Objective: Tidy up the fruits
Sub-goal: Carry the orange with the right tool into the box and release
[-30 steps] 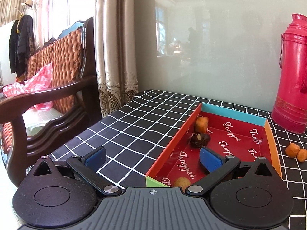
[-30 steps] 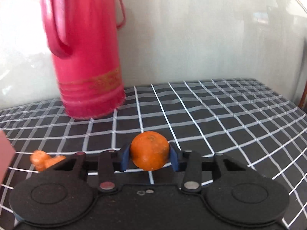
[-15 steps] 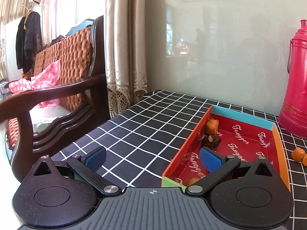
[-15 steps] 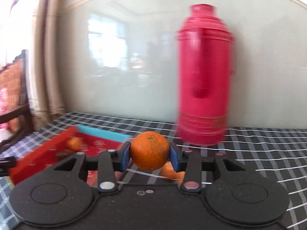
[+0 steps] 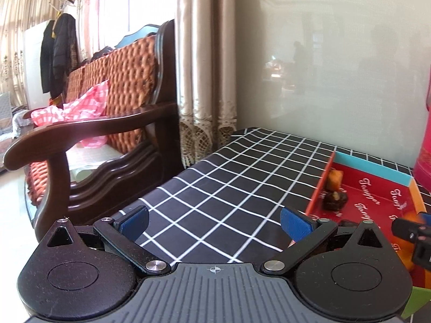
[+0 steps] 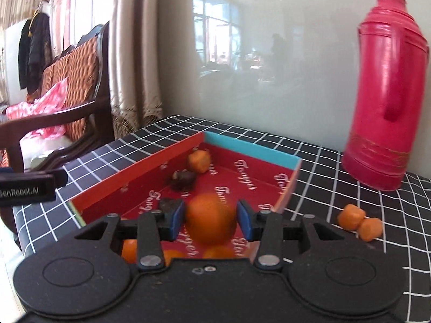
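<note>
Now over the tray (image 6: 150,158), orange (image 6: 210,221) seemingly loose between right tool's (image 6: 210,222) opening pads.

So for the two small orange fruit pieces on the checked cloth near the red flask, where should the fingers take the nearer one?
Take the nearer small orange fruit piece across its rounded sides, coming from above. It touches the second small orange piece on its far left, so put one finger on its free right side and one on the near side, away from the tall red flask.
</note>
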The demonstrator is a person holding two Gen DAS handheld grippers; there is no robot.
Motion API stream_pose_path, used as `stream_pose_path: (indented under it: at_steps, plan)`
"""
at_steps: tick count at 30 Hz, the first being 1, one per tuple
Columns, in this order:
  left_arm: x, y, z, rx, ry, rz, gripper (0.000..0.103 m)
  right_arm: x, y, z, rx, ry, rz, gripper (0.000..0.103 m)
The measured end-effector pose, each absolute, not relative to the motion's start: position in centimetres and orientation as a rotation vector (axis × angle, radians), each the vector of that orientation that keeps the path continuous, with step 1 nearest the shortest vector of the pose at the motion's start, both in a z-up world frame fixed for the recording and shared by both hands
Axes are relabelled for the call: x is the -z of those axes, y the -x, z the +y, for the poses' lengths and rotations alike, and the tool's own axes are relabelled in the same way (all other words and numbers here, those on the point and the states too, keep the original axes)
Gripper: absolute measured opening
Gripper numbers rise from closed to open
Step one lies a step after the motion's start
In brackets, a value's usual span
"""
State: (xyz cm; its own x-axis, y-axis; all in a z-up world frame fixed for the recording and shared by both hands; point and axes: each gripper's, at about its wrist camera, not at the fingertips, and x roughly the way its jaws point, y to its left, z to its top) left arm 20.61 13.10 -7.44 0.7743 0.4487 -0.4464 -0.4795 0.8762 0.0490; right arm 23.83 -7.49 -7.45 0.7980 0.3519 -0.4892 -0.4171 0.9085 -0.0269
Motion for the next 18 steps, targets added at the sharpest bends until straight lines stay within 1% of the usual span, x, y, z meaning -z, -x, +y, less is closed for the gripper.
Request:
stream_pose_path:
  at_steps: [1, 3, 8, 10, 13, 15, 18]
  plan:
    - [7.4, -20.6, 13.4, -0.507, 0.073, 0.466, 0.103, 7.4, -23.7, -7.2, -0.41, 0.141, 0.492, 0.048]
    - [7.4, -20.5, 13.7, -0.511, 0.08, 0.465, 0.103, 7.2, -23.4, -7.4, -0.399, 0.137, 0.471, 0.061]
    - [7.3, -20.6, 13.5, -0.496, 0.097, 0.457, 0.103, 6.0, -22.8, -9.6, -0.33, 0.097, 0.406, 0.062]
    - [7.2, -20.9, 13.0, -0.479, 0.098, 0.454, 0.103, 5.6, -22.4, -11.1, -0.28, 0.076, 0.382, 0.072]
    - [7.2, -21.2, 11.8, -0.448, 0.096, 0.452, 0.103, 5.0, -21.9, -13.3, -0.181, 0.069, 0.339, 0.075]
    - [7.1, -21.5, 10.7, -0.425, 0.089, 0.451, 0.103, 4.7, -21.5, -14.9, -0.077, 0.081, 0.314, 0.082]
    - [7.1, -22.0, 9.0, -0.392, 0.076, 0.451, 0.103, 4.6, -21.1, -17.3, 0.046, 0.079, 0.294, 0.085]
